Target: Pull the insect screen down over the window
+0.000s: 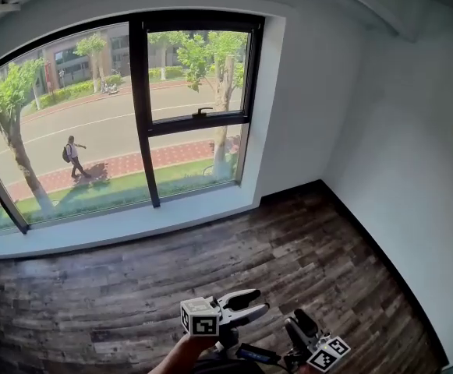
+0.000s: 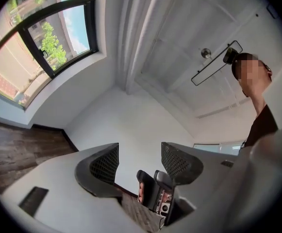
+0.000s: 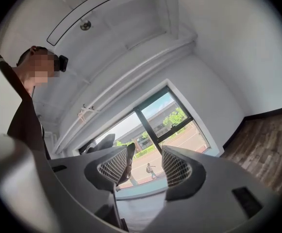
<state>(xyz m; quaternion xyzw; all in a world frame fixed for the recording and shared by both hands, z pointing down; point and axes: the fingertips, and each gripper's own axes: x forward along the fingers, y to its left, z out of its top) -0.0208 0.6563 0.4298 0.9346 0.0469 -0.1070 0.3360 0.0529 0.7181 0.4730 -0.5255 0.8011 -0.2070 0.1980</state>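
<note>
Head view: the window [image 1: 140, 115] fills the far wall above the wooden floor [image 1: 117, 302], well apart from both tools, and its glass is uncovered, so the insect screen is judged not yet drawn. The screen itself cannot be identified; it is probably rolled up along the top of the frame [image 1: 199, 20] over the right-hand panes, above the small handle [image 1: 203, 112]. If so, its long axis runs level along the frame and its travel is straight down. The left claw [image 1: 260, 304] and the right claw [image 1: 298, 319] sit low at the bottom edge, close together and aimed roughly level toward the right of the window. This reads as a carry posture for the approach, not a reach. Left gripper view: the claw's two meshed pads stand apart with nothing between them. Only the other tool and the white wall [image 2: 131, 125] show beyond the gap, and the window lies off to the upper left. Right gripper view: this claw is likewise open and empty. The window appears through and above the gap, consistent with lining up on the frame before reaching high.
</note>
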